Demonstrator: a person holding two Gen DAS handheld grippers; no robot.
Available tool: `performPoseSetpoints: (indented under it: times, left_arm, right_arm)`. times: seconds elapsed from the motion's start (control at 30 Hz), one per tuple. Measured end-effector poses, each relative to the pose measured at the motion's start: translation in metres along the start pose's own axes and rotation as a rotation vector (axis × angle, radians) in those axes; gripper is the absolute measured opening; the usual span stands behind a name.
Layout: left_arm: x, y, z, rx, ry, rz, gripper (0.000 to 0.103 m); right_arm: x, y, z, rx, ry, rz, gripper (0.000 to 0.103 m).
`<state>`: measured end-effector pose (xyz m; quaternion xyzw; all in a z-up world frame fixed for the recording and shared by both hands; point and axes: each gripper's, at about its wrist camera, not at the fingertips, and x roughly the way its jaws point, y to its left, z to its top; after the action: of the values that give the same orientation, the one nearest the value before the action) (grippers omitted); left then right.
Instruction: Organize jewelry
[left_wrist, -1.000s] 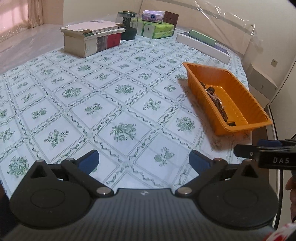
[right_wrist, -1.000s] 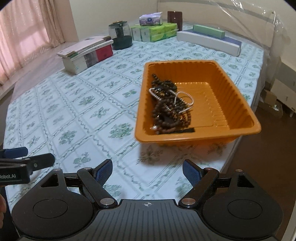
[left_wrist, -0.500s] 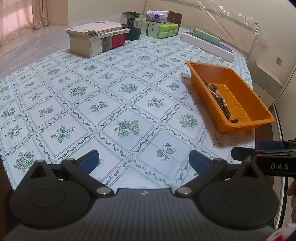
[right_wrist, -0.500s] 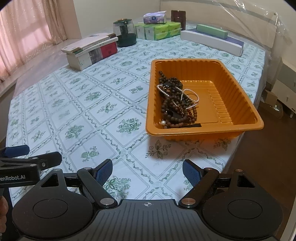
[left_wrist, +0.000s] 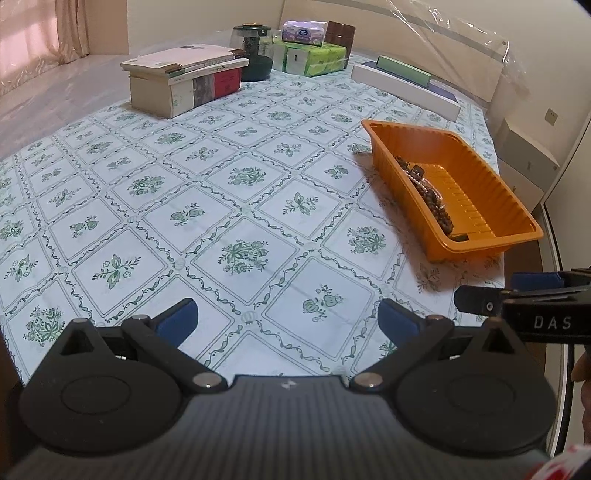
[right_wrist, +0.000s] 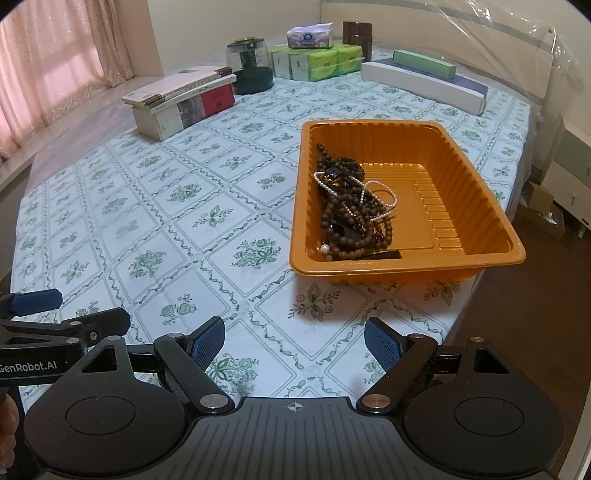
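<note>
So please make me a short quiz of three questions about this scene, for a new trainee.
1. True or false: the orange tray stands on the stack of books.
2. Where does the jewelry lie in the tray? A) along the side nearer the books B) spread evenly over the floor C) outside, on the tablecloth
3. Fill in: the left tongs and the right tongs are both ____ and hold nothing.

Key: 1 false, it stands on the tablecloth near the table edge; 2 A; 3 open.
</note>
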<state>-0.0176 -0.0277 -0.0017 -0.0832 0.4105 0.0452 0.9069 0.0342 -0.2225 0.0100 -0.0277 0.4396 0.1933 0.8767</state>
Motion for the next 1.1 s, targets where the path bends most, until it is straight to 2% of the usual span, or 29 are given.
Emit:
performPoseSetpoints:
  times: [1.1]
  left_arm:
    - [0.0006, -0.0004, 0.0016, 0.001, -0.002, 0.003, 0.103]
  right_arm:
    - [-0.0003, -0.0021, 0.0042, -0.002, -0.005, -0.002, 0.083]
